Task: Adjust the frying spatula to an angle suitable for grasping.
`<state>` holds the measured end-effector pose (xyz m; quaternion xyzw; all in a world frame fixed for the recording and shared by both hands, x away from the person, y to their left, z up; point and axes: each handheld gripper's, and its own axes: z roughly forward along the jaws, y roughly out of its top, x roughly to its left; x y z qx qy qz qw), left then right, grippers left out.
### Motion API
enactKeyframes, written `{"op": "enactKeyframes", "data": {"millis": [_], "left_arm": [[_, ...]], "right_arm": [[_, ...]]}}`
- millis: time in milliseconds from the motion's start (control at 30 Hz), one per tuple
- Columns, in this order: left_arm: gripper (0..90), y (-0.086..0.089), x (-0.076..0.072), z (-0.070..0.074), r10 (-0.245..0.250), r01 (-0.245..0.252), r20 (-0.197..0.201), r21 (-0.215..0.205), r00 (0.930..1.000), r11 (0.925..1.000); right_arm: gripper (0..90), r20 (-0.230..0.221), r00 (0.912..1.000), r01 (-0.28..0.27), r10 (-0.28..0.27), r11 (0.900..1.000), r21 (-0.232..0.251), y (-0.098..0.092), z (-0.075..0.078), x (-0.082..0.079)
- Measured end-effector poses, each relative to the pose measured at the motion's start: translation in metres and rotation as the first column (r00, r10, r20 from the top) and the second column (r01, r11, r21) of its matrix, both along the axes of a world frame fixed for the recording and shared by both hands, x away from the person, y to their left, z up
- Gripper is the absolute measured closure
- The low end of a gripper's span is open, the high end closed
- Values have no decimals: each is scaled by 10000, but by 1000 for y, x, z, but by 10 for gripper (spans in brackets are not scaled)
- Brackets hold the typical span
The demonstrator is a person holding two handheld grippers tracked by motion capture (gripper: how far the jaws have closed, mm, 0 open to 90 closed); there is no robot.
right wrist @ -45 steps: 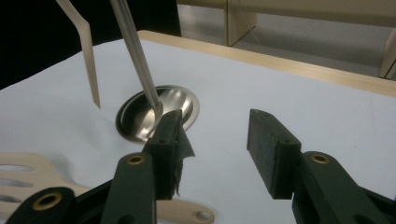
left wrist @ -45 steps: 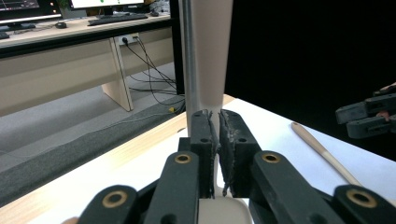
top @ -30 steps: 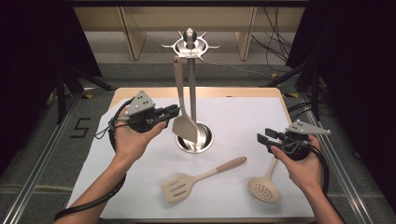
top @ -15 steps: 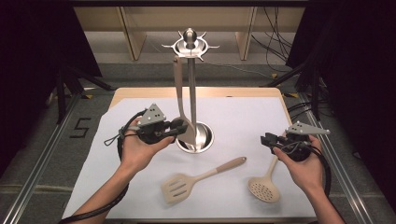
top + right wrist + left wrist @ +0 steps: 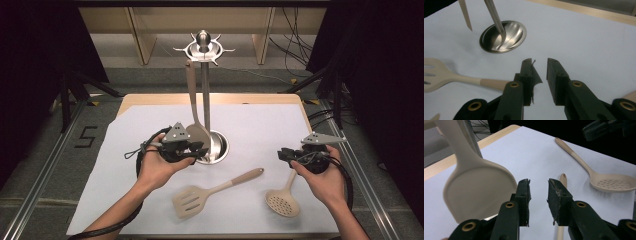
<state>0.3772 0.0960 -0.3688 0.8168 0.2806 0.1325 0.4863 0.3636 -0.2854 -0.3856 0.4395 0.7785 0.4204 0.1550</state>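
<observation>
Solid turner [image 5: 197, 131] hangs on the rack [image 5: 204, 47], released. Left gripper [image 5: 192, 148] jaws just opening, empty; right gripper [image 5: 286, 154] jaws closing, empty. Next: grasp skimmer [image 5: 283, 200] handle.

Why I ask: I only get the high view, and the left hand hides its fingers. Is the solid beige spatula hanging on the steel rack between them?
Observer: No. The left gripper fingers have just been opening with nothing between them; the solid beige hanging spatula is outside the gap.
Operator: And the right?
Observer: The right gripper fingers have just been closing, nothing between them, over bare white paper.
</observation>
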Motion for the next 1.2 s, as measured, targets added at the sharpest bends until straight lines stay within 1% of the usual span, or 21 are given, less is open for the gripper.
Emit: {"op": "enactKeyframes", "data": {"millis": [33, 100, 167, 200, 233, 433, 467, 567, 600, 633, 667, 700, 733, 767, 800, 833, 900, 933, 967, 1000, 1200], "left_arm": [[694, -2, 0, -2, -7, 8, -114, 42, 9999, 10000], [693, -2, 1, -4, -97, 97, -107, 55, 9999, 9999], [689, -5, 0, -7, -147, 150, -190, 176, 9997, 9997], [687, -5, 0, -7, -131, 137, -190, 301, 9997, 9995], [683, -7, 0, -10, -299, 307, -225, 350, 9993, 9989], [672, -8, 0, -16, -355, 377, -423, 534, 9985, 9979], [671, -6, 0, -17, -411, 445, -500, 687, 9979, 9966], [670, -5, -2, -20, -351, 392, -579, 708, 9977, 9967], [669, -3, -1, -21, -464, 511, -566, 849, 9973, 9951], [668, -2, -2, -23, -370, 417, -643, 730, 9972, 9965], [668, -2, -2, -23, -370, 417, -643, 730, 9972, 9965], [667, 1, -3, -25, -438, 504, -695, 967, 9966, 9940], [665, 1, -3, -25, -438, 504, -695, 967, 9966, 9940], [665, 2, -4, -28, -366, 429, -781, 800, 9963, 9959], [662, 4, -5, -28, -316, 403, -875, 992, 9957, 9943], [662, 6, -5, -29, -354, 439, -829, 1030, 9959, 9937], [660, 8, -7, -32, -169, 256, -955, 908, 9953, 9955], [660, 11, -6, -33, -264, 375, -993, 1111, 9947, 9931], [659, 11, -8, -35, -131, 230, -1041, 940, 9945, 9953], [657, 14, -7, -35, -278, 405, -1084, 1163, 9937, 9924], [640, 20, -11, -47, -246, 465, -1547, 1395, 9877, 9891]], "right_arm": [[753, -213, 9998, 67, -66, 10000, 73, 0, -1, 0], [752, -289, 9995, 86, -84, 10000, 51, 0, -1, 0], [747, 31, 10000, -55, 56, 9996, -295, -3, -3, 3], [746, -90, 9999, -56, 53, 9996, -278, -3, -3, 2], [745, -217, 9997, 97, -98, 9999, -60, -1, -4, 1], [741, -305, 9994, 158, -157, 9999, 26, -1, -3, 1], [740, -79, 10000, -31, 29, 9994, -345, -3, -3, 2], [740, -48, 10000, -12, 10, 9994, -350, -3, -3, 2], [739, -339, 9994, -103, 97, 9998, -179, -2, -4, 2], [739, -266, 9996, -56, 48, 9995, -306, -2, -4, 2], [738, -452, 9990, 44, -48, 9999, -100, -1, -4, 1], [738, -583, 9983, 68, -69, 10000, -29, 0, -4, 1], [738, -583, 9983, 68, -69, 10000, -29, 0, -4, 1], [737, -615, 9981, 74, -82, 9999, -143, -1, -4, 0], [736, -443, 9990, 30, -39, 9998, -197, -1, -4, 1], [736, -443, 9990, 30, -39, 9998, -197, -1, -4, 1], [735, -450, 9989, 81, -95, 9995, -297, -1, -4, 1], [734, -464, 9989, 76, -90, 9995, -300, -1, -4, 1], [734, -593, 9982, 82, -95, 9997, -226, -1, -4, 1], [733, -569, 9983, 88, -103, 9996, -256, -1, -4, 1], [728, -497, 9987, 82, -95, 9996, -261, -1, -5, 1]]}}
